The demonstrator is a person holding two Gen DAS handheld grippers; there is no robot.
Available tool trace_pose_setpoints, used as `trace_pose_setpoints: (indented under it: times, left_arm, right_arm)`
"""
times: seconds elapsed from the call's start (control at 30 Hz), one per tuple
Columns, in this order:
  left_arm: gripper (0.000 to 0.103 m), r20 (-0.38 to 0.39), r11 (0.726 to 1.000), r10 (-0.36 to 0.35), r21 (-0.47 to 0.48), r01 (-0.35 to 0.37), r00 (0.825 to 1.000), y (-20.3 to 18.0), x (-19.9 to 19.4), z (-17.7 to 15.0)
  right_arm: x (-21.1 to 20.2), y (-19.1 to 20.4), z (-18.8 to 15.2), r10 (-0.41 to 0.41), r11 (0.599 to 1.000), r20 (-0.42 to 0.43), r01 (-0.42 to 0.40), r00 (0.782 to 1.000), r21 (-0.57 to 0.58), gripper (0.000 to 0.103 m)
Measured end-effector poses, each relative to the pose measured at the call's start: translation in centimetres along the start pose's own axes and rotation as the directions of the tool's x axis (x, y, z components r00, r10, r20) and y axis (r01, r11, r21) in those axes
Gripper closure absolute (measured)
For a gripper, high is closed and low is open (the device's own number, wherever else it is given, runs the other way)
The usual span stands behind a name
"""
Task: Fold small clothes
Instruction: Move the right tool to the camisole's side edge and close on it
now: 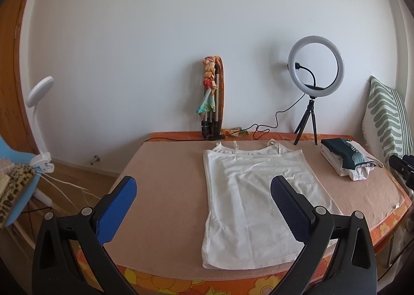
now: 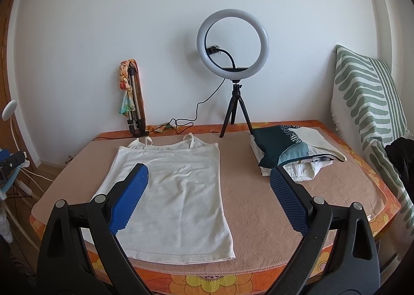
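On the pink-covered worktop (image 1: 168, 191) ahead of me the white camisole (image 1: 245, 191) lies spread flat, straps toward the wall, hem at the near edge. Both my left hand-held gripper (image 1: 204, 207) and my right hand-held gripper (image 2: 209, 194) hang above it spread wide, holding nothing. I reckon the thin cloth could bunch if I pinch only its top layer, the straps could tangle under a fold, and a careless swing rightward might topple the folded stack (image 2: 289, 152).

Top (image 2: 170, 191) left of folded pile (image 2: 289, 155)
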State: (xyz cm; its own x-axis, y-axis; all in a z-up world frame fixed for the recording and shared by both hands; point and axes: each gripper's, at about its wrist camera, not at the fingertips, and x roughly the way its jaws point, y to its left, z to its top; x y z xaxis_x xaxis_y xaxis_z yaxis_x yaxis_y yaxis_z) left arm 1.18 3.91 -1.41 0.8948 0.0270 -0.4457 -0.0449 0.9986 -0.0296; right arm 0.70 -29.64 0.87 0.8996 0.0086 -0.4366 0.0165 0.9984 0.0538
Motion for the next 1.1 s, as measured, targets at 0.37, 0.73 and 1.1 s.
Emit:
trace_pose_setpoints:
  times: [0.37,0.73,1.1]
  left_arm:
    - [0.016,-0.285,0.951,-0.239,-0.264,0.163,0.928,4.4,7.3,-6.1]
    - [0.053,-0.467,0.948,-0.273,-0.28,0.152,0.841,3.7,12.7,-11.3]
    - [0.079,-0.511,0.918,-0.373,-0.323,0.229,0.775,3.6,15.6,-12.8]
  right_arm:
    - [7.3,7.5,3.9,0.247,0.966,-0.111,-0.254,0.963,-0.052,0.007]
    - [23.1,18.8,6.2,0.375,0.907,-0.422,-0.422,0.825,-0.019,0.027]
    - [38.5,27.4,2.1,0.303,0.911,-0.629,-0.411,0.716,-0.029,0.05]
